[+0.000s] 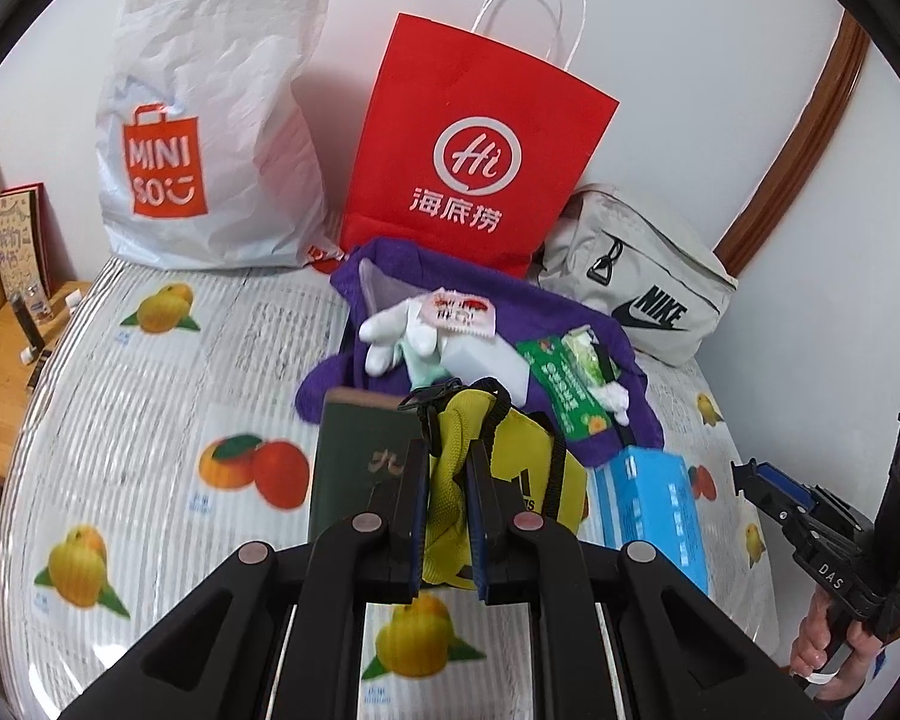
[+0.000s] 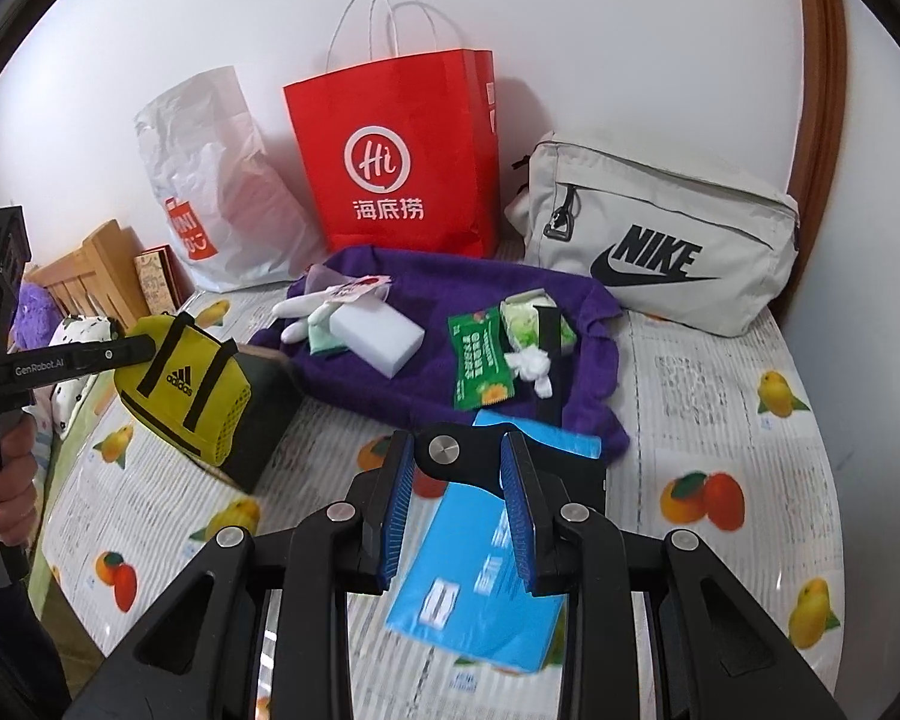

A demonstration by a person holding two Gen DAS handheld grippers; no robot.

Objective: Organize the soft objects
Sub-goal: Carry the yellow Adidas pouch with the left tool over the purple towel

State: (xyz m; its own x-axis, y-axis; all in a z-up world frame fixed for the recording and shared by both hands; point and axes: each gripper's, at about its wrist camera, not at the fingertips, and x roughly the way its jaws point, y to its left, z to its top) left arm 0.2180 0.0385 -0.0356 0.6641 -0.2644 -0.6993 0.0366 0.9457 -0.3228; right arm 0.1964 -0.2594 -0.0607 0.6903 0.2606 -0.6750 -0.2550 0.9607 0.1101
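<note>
My left gripper (image 1: 447,456) is shut on a yellow Adidas pouch (image 1: 510,480) and holds it above the fruit-print bed sheet (image 1: 150,420). The right wrist view shows the same pouch (image 2: 180,384) hanging from the left gripper (image 2: 141,348) at the left. My right gripper (image 2: 456,450) is shut on a small black piece with a silver round stud (image 2: 444,450), above a blue tissue pack (image 2: 480,570). A purple towel (image 2: 438,372) lies behind, carrying a white sponge block (image 2: 378,330), a white glove (image 2: 306,312), a green packet (image 2: 480,360) and a green tissue pack (image 2: 528,318).
A red paper bag (image 2: 402,162), a white Miniso plastic bag (image 2: 222,192) and a grey Nike bag (image 2: 660,240) stand along the wall. A dark green book (image 1: 354,468) lies beside the pouch. A wooden bedside table (image 1: 6,348) is at the left.
</note>
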